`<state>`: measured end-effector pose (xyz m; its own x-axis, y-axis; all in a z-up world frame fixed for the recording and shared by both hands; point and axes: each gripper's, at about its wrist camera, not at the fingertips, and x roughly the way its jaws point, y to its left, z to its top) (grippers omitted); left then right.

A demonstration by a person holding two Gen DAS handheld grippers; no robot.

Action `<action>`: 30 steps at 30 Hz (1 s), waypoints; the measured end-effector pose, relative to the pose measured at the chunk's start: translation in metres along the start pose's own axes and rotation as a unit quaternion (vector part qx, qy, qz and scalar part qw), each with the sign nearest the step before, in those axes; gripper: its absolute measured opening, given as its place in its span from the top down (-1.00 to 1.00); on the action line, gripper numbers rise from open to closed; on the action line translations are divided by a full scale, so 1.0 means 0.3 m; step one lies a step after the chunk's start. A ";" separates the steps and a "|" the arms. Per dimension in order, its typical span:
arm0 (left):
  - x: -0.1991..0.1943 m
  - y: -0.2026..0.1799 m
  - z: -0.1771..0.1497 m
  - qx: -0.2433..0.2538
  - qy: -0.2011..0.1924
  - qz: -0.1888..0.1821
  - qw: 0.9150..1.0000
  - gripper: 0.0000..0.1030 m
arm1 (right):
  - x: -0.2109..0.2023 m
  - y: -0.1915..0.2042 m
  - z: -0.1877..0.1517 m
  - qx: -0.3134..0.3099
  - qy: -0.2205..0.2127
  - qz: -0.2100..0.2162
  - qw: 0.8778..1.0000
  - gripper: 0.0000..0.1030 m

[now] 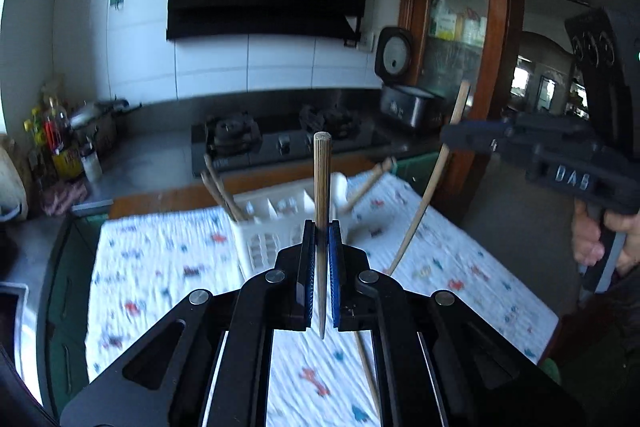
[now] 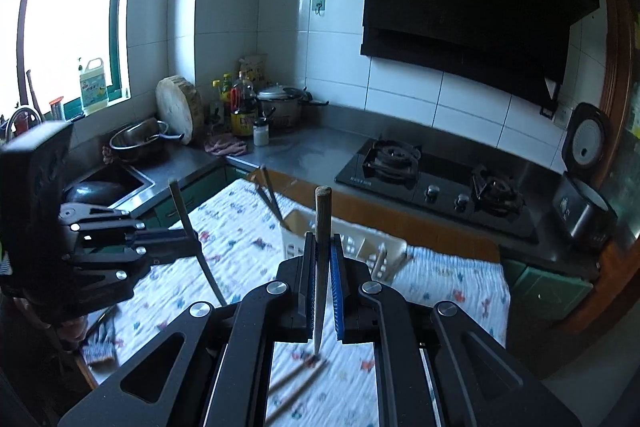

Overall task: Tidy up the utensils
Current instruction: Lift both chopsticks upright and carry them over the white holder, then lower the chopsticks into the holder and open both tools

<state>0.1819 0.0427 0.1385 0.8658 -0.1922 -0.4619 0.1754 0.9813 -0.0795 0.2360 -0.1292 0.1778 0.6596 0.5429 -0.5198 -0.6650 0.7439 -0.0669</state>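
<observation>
My left gripper (image 1: 322,227) is shut on a wooden chopstick (image 1: 322,179) that stands upright between its blue pads, above the patterned cloth (image 1: 168,267). My right gripper (image 2: 322,239) is shut on a second chopstick (image 2: 321,223), also upright. Each gripper shows in the other's view: the right gripper (image 1: 452,139) at the right, the left gripper (image 2: 192,247) at the left. A white slotted utensil caddy (image 1: 260,239) (image 2: 360,245) stands on the cloth ahead of both, with chopsticks (image 1: 220,187) (image 2: 270,195) leaning in one end compartment. Loose chopsticks (image 2: 296,383) lie on the cloth below the right gripper.
A gas stove (image 2: 436,183) and steel counter run behind the table. An open rice cooker (image 2: 584,215) stands at the right. A sink (image 2: 108,183), a steel bowl (image 2: 138,143), a round cutting board (image 2: 180,111) and bottles (image 2: 240,107) are at the left. A range hood (image 2: 468,7) hangs above.
</observation>
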 end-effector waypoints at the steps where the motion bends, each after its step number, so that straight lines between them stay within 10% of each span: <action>1: 0.002 0.006 0.033 0.002 -0.007 0.004 1.000 0.90 | 0.014 -0.005 0.022 0.000 -0.004 -0.001 1.000 0.86; 13: 0.142 0.124 0.315 -0.020 -0.067 0.074 0.995 0.90 | 0.156 -0.112 0.184 0.031 -0.039 -0.021 0.999 0.86; 30: 0.365 0.265 0.257 -0.083 -0.061 0.069 0.992 0.90 | 0.323 -0.185 0.178 0.031 -0.049 -0.072 0.996 0.86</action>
<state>0.3270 0.0988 0.1497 0.9286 -0.0456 -0.3683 -0.0199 0.9849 -0.1721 0.3554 -0.0969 0.1767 0.7796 0.4622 -0.4227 -0.5401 0.8378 -0.0800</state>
